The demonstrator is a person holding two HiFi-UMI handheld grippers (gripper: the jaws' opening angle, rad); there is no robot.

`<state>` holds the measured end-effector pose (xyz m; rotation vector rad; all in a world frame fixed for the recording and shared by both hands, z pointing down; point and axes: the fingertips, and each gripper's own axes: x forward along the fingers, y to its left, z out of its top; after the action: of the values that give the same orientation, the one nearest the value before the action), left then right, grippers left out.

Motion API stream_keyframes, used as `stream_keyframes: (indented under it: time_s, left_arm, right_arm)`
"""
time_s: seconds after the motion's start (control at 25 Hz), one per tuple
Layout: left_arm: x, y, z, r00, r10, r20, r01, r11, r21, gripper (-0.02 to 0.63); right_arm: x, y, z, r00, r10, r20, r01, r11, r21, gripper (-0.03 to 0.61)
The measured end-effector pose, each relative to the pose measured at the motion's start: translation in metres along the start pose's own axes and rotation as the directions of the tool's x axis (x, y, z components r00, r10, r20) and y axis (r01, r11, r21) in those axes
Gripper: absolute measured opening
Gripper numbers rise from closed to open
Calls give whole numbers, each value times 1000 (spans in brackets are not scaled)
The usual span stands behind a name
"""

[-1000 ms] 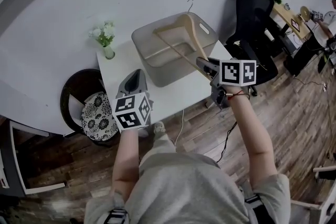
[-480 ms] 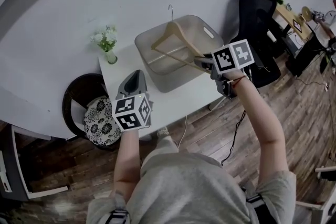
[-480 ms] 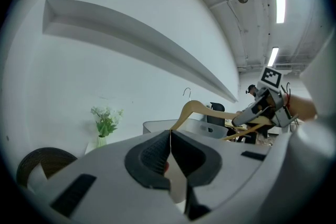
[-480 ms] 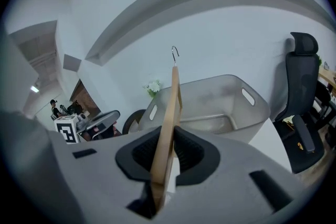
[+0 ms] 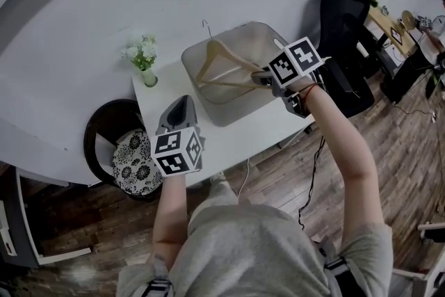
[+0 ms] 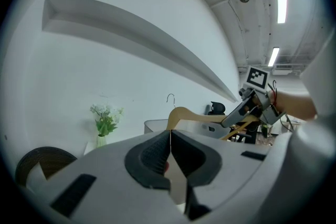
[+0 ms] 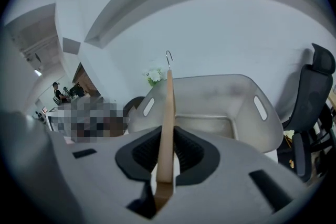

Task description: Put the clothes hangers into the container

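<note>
A wooden clothes hanger [image 5: 217,65] with a metal hook hangs over the open grey container [image 5: 233,111] on the white table. My right gripper [image 5: 259,78] is shut on one end of the hanger at the container's right side. In the right gripper view the hanger [image 7: 167,113] runs edge-on between the pads, above the container [image 7: 236,92]. My left gripper [image 5: 182,102] hovers over the table to the left of the container, shut with nothing in it. From the left gripper view [image 6: 170,157] the hanger [image 6: 185,112] and the right gripper [image 6: 245,111] show ahead.
The table [image 5: 233,142] is small, with a vase of white flowers [image 5: 144,58] at its far left corner. A round chair with a patterned cushion [image 5: 130,151] stands left of it. A black office chair [image 5: 345,14] stands right of it. Wooden floor lies below.
My right gripper has carried the hanger to the left and farther over the container, and the hook has swung left. The left gripper has stayed put.
</note>
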<state>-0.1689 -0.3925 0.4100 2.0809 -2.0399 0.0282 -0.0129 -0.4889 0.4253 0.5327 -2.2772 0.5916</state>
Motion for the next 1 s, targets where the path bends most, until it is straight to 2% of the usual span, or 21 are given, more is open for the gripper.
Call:
stream_keyframes:
  time_s: [0.32, 0.76, 1.0]
  left_arm:
    - [11, 7, -4, 1000, 10, -9, -10, 1000, -14, 8]
    - [19, 4, -7, 1000, 0, -21, 0, 1000, -8, 8]
    - [20, 4, -7, 1000, -8, -23, 8, 1000, -4, 8]
  right_arm:
    - [24, -9, 6, 994, -70, -82, 58, 987, -149, 54]
    - [21, -30, 5, 995, -86, -46, 78, 986, -149, 71]
    - [16, -56, 6, 980, -195, -48, 183, 965, -189, 109]
